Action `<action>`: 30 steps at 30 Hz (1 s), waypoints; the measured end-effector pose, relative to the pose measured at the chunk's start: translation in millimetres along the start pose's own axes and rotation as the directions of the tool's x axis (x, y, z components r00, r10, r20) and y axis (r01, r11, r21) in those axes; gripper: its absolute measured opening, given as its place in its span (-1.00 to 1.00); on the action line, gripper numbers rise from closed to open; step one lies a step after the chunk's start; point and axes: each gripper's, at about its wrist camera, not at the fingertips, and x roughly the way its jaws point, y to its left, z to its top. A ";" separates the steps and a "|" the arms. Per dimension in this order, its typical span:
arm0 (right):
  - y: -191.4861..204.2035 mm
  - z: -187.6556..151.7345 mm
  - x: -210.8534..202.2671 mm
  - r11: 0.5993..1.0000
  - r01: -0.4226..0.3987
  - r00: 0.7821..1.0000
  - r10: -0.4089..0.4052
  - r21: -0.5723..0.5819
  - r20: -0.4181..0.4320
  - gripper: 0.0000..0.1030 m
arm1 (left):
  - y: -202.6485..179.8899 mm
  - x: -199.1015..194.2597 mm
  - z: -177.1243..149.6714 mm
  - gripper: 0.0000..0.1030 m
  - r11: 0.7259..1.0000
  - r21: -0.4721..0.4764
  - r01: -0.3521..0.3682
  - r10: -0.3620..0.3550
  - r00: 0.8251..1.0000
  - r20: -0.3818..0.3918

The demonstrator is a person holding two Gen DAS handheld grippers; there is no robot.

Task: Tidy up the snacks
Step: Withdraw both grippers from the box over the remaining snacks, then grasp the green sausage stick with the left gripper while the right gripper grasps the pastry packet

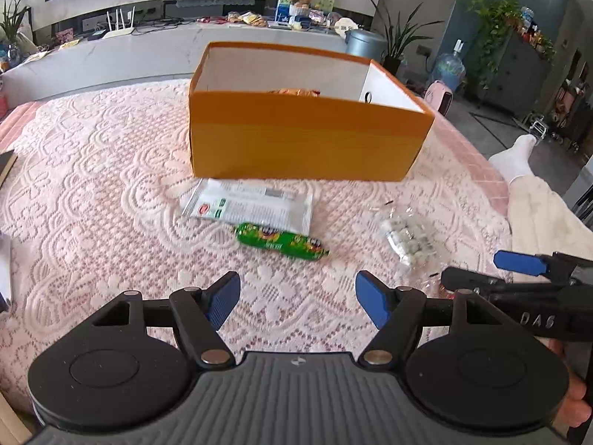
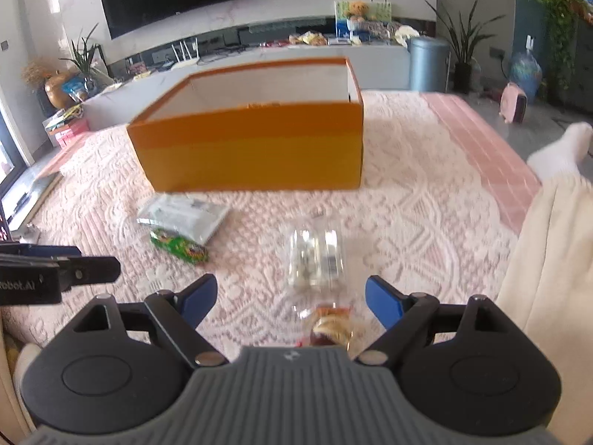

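Note:
An open orange box [image 1: 304,141] [image 2: 252,155] stands on the pink lace cloth [image 1: 111,193]; an orange snack pack [image 1: 294,92] shows inside it. In front lie a white flat packet [image 1: 252,204] [image 2: 185,215], a green sausage stick [image 1: 281,241] [image 2: 179,246] and a clear bag of small white pieces [image 1: 406,241] [image 2: 315,259]. A small reddish snack [image 2: 330,328] lies close under my right gripper. My left gripper [image 1: 296,298] is open and empty, short of the green stick. My right gripper [image 2: 291,302] is open, just behind the clear bag.
The right gripper shows at the right edge of the left wrist view [image 1: 519,282]. A person's leg with a white sock [image 2: 563,155] lies at the right. A TV shelf with clutter [image 1: 259,22] stands behind the table. A dark book [image 1: 5,167] lies at the left edge.

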 end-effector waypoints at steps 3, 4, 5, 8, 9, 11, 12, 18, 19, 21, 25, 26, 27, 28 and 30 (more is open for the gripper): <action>3.1 -13.9 8.5 0.999 0.028 1.000 -0.028 -0.036 -0.007 0.64 | -0.9 1.6 -6.5 0.62 1.000 0.006 0.002 -0.002 1.000 -0.004; 4.0 -17.1 11.2 0.998 0.038 0.999 -0.038 -0.051 -0.008 0.64 | -1.5 1.9 -7.6 0.62 1.000 0.005 0.005 -0.005 1.000 -0.003; 4.2 -19.4 13.3 0.997 0.042 0.999 -0.043 -0.059 -0.009 0.64 | -1.1 2.2 -7.4 0.62 1.000 0.006 0.010 -0.010 1.000 -0.003; 3.0 -23.4 19.3 0.998 0.032 0.999 -0.033 -0.055 -0.022 0.64 | -1.6 4.1 -7.3 0.62 1.000 0.004 0.018 -0.018 1.000 -0.006; 2.2 -23.6 21.0 0.998 0.032 0.999 -0.034 -0.049 -0.026 0.64 | -1.2 5.7 -7.6 0.62 1.000 0.003 0.020 -0.020 1.000 -0.010; 0.7 -23.6 23.8 0.998 0.041 0.999 -0.043 -0.045 -0.026 0.64 | -0.6 8.6 -8.1 0.62 1.000 0.004 0.020 -0.020 1.000 -0.017; 0.0 -23.3 24.9 0.998 0.047 0.999 -0.048 -0.044 -0.023 0.64 | -0.3 10.1 -8.5 0.62 1.000 0.005 0.020 -0.020 1.000 -0.022; -7.7 -23.8 38.4 0.998 0.060 0.996 -0.061 -0.013 -0.061 0.63 | 3.1 19.3 -8.7 0.62 1.000 -0.005 0.018 -0.018 0.999 -0.048; -10.2 -24.6 38.7 0.998 0.063 0.996 -0.063 0.001 -0.066 0.63 | 3.5 20.4 -8.6 0.62 1.000 -0.006 0.019 -0.019 0.999 -0.051; -14.6 -27.1 39.6 0.997 0.076 0.994 -0.074 0.019 -0.085 0.63 | 4.4 22.8 -7.8 0.62 1.000 -0.009 0.022 -0.023 0.998 -0.057; -23.5 -29.2 46.6 0.994 0.087 0.988 -0.077 0.067 -0.133 0.46 | 4.2 30.0 -8.0 0.62 0.999 -0.013 0.032 -0.033 0.997 -0.076; -25.2 -28.7 48.4 0.993 0.081 0.988 -0.070 0.080 -0.140 0.43 | 3.7 31.8 -8.5 0.62 0.999 -0.009 0.034 -0.034 0.996 -0.082; -26.0 -29.0 49.0 0.993 0.079 0.988 -0.066 0.088 -0.143 0.35 | 3.5 33.3 -9.3 0.62 0.999 -0.005 0.035 -0.036 0.996 -0.087; -26.4 -29.2 49.7 0.992 0.081 0.987 -0.068 0.092 -0.144 0.20 | 3.5 34.5 -9.9 0.62 0.999 -0.003 0.036 -0.036 0.995 -0.090; -24.4 -29.2 50.8 0.992 0.095 0.986 -0.083 0.081 -0.143 0.06 | 4.2 36.3 -10.9 0.61 0.999 -0.005 0.036 -0.037 0.995 -0.095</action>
